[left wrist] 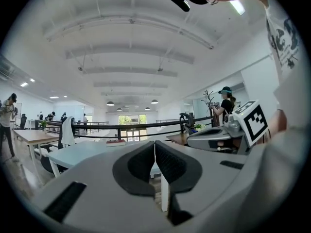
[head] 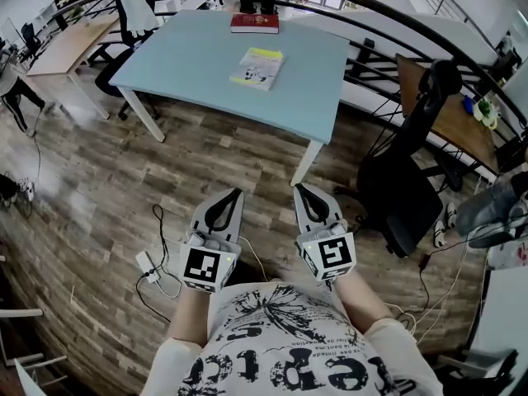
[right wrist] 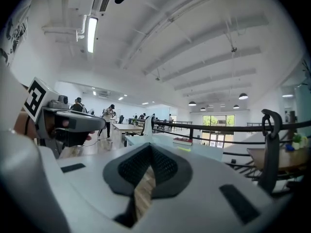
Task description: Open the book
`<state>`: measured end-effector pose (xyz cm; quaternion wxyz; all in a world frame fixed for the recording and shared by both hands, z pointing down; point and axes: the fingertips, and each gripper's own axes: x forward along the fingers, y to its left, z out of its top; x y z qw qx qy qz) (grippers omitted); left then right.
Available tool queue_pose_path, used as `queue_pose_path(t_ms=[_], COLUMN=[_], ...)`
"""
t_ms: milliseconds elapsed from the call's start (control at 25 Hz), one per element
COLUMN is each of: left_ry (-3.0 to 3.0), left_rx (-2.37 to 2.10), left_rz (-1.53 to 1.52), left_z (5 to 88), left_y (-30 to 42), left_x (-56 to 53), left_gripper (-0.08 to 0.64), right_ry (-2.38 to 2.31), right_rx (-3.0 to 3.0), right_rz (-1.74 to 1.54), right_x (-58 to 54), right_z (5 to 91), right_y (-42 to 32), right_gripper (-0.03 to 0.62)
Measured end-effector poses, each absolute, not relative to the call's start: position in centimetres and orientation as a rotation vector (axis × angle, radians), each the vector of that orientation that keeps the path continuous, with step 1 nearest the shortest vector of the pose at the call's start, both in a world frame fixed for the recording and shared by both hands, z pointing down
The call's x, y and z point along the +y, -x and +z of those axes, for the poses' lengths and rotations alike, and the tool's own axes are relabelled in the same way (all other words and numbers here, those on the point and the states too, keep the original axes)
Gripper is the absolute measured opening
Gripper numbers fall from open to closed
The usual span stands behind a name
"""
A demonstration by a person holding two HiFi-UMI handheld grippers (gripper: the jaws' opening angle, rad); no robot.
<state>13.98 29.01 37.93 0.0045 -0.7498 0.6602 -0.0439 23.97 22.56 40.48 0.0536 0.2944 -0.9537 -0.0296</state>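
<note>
In the head view, the left hand-held gripper (head: 236,195) and the right hand-held gripper (head: 300,190) are pointing at the table (head: 190,64), well apart from it. A closed yellow book (head: 256,67) is lying there at 12 o'clock, with a red book (head: 254,23) beyond it. In the left gripper view the jaws are meeting, empty. In the right gripper view they are doing likewise. Doing this well probably means stepping closer, then parting the jaws at the cover's edge. No container is showing.
</note>
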Motion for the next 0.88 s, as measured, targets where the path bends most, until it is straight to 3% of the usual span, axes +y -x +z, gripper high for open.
queue_pose_path(t_ms=[400, 880], left_ry=[2.416, 2.507], left_rx=[1.987, 2.02], left_rz=[-0.168, -0.176], left_z=[37.1, 40.1], left_y=[1.2, 9.6], left_x=[23.7, 16.8], left_gripper=[0.021, 0.021], right_ry=[-1.094, -1.164], right_rx=[-2.811, -2.724], right_rz=[-0.043, 0.04], right_x=[17.6, 10.6], right_z=[40.5, 42.4], right_y=[-11.9, -5.3], right_gripper=[0.011, 0.011])
